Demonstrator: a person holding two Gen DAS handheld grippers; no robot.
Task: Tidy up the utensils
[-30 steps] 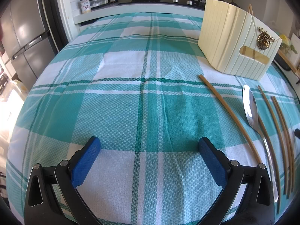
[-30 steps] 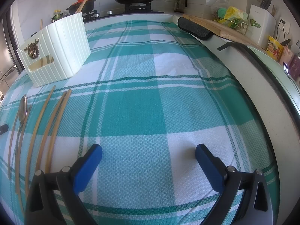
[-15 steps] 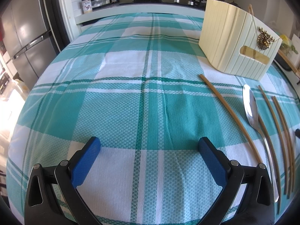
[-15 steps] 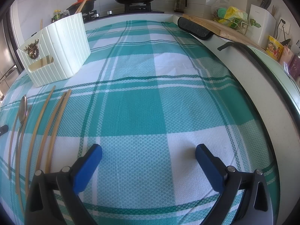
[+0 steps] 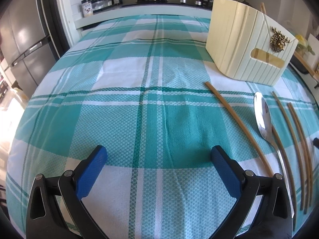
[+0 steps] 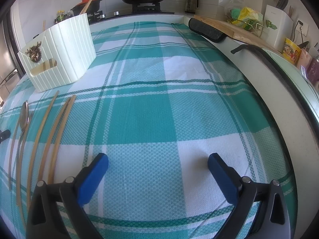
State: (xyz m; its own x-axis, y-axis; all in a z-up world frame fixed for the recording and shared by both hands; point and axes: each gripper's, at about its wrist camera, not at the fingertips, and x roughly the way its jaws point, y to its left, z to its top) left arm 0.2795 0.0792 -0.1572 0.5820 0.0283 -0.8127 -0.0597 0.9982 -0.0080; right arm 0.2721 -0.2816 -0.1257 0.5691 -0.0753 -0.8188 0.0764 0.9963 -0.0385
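A: Left tool (image 5: 158,155): blue pads spread wide, nothing between them, poised low over the checked cloth (image 5: 123,115). Against the frames from a second back, it has barely shifted; the view sits almost as it did.

B: And the right tool (image 6: 158,160)?

A: Same posture: fingers apart and bare, pointing forward over the surface toward the stove (image 6: 145,6), with no visible change from a second ago.

B: Where are the utensils?

A: They lie between the two tools, flat on the cloth. From the left wrist: one chopstick (image 5: 237,127) angled on its own, then the spoon (image 5: 264,119) bowl-up with a chopstick crossing beside its handle, then more chopsticks (image 5: 299,139) side by side further right. None has moved since earlier.

B: The holder?

A: The cream holder (image 5: 245,45) stands upright beyond the utensils' far ends, apart from them, with wooden pieces showing through its slot.
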